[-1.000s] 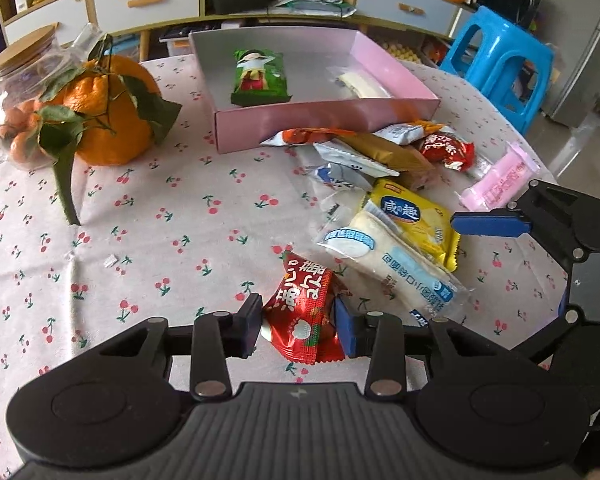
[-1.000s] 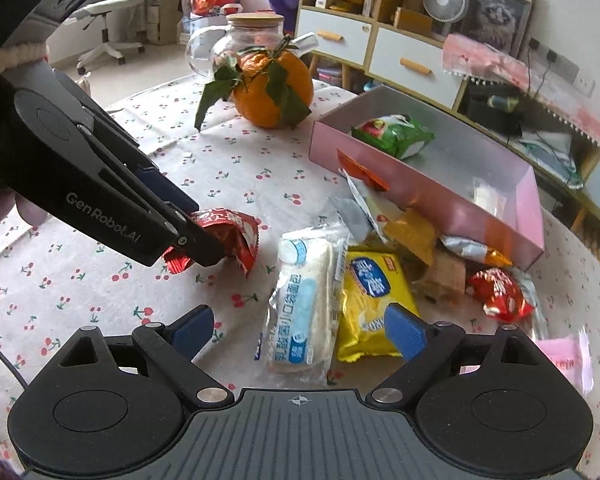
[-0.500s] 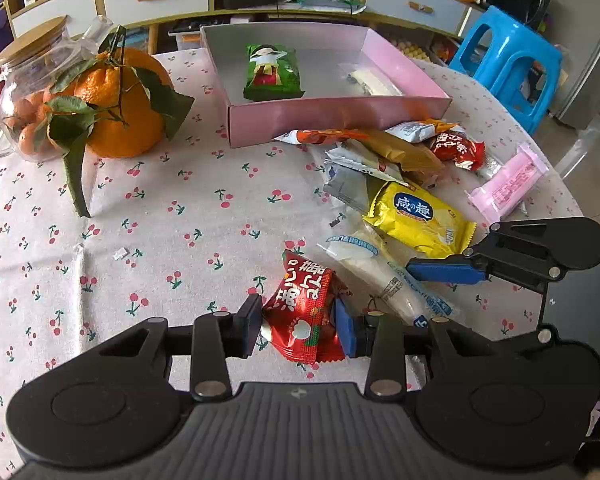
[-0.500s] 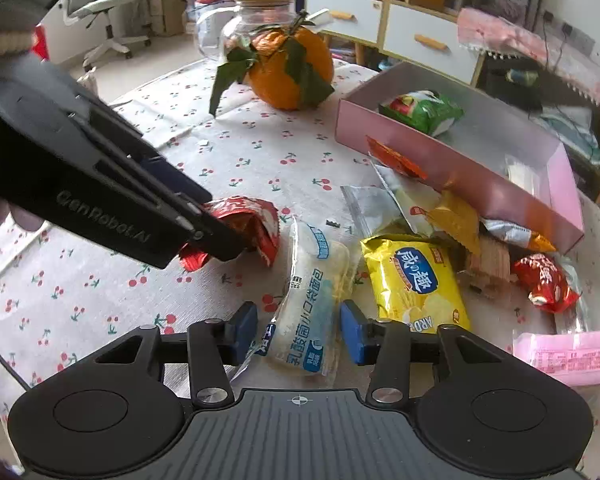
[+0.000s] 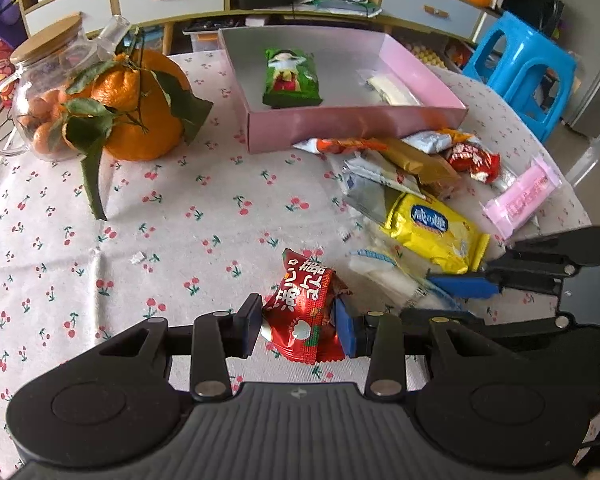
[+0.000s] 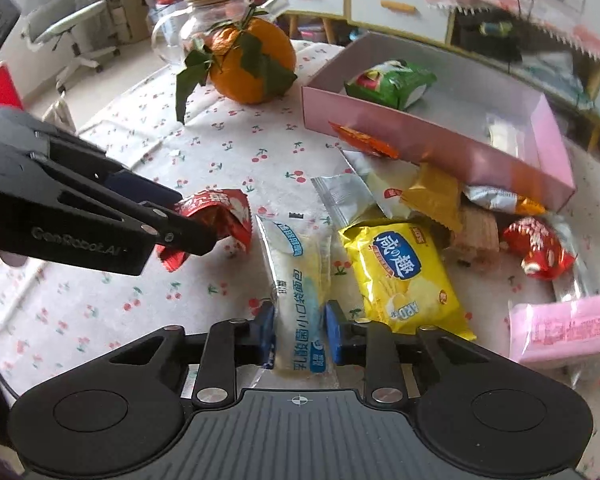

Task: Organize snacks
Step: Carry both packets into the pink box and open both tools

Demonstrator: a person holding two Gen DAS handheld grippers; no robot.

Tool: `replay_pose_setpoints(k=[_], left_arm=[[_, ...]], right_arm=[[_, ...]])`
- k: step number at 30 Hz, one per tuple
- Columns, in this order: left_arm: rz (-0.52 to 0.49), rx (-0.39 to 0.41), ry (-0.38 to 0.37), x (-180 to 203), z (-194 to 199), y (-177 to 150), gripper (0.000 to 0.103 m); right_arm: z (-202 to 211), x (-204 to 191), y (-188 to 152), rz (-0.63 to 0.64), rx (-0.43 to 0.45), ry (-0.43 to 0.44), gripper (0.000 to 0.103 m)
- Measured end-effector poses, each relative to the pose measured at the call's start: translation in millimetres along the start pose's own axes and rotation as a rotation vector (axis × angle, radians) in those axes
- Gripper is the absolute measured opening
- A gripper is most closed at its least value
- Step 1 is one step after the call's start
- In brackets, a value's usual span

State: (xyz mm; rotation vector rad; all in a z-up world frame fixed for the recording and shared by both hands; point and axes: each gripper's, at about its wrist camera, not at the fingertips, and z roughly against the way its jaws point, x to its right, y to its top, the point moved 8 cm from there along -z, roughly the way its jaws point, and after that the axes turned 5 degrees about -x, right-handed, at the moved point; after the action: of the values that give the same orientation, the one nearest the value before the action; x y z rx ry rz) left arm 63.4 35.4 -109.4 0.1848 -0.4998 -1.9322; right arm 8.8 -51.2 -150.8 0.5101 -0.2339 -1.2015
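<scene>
My left gripper (image 5: 298, 330) is shut on a red snack packet (image 5: 306, 312) and holds it a little above the tablecloth; it also shows in the right wrist view (image 6: 216, 224). My right gripper (image 6: 300, 336) is shut on a white and blue bread packet (image 6: 300, 280). A pink box (image 5: 340, 128) at the back holds a green packet (image 5: 290, 78) and a small white packet (image 5: 392, 90). A pile of snacks lies in front of the box, with a yellow packet (image 6: 404, 276) nearest my right gripper.
A large orange with leaves (image 5: 132, 108) and a glass jar (image 5: 40, 92) stand at the left. A pink packet (image 6: 564, 328) lies by the right table edge. A blue stool (image 5: 524, 68) stands beyond the table. Shelves run along the back.
My right gripper has gone from open to shut around the white and blue bread packet. My left gripper has risen a little with the red packet still in it.
</scene>
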Motion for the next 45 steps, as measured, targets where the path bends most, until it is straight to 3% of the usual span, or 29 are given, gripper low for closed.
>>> replay_pose_setpoints(k=[9,18,24,32,35,40,45], left_arm=[[0.033,0.045,-0.015,-4.4,13.2,17.1,0.036],[0.093,0.084,-0.032,-3.1,20.4,27.3,0.036],[0.109,0.123,-0.050,6.4,23.2,56.4,0.036],[0.107,0.199,-0.106,29.8,7.7,125.8,0.036],[0.105,0.202,-0.138,36.1,-9.1,141.6,0.036],[0.110,0.188,-0.176,41.0,-41.7,159.0,0.036],[0.132,0.195,-0.198,41.1,-59.5,171.6,0.036]], right_arm=[[18.1,15.4,11.2,-0.238,-0.033,0.184,0.017],[45.6,38.4,32.8,-0.301,0.046,0.225,0.017],[63.9,76.3,52.4,-0.439,0.143,0.227,0.017],[56.0,129.6,80.1,-0.628,0.197,0.178,0.017],[52.0,152.4,95.1,-0.651,0.197,0.146,0.017],[37.5,177.0,114.8,-0.668,0.270,0.153,0.017],[5.6,189.1,121.5,-0.661,0.244,0.135,0.017]])
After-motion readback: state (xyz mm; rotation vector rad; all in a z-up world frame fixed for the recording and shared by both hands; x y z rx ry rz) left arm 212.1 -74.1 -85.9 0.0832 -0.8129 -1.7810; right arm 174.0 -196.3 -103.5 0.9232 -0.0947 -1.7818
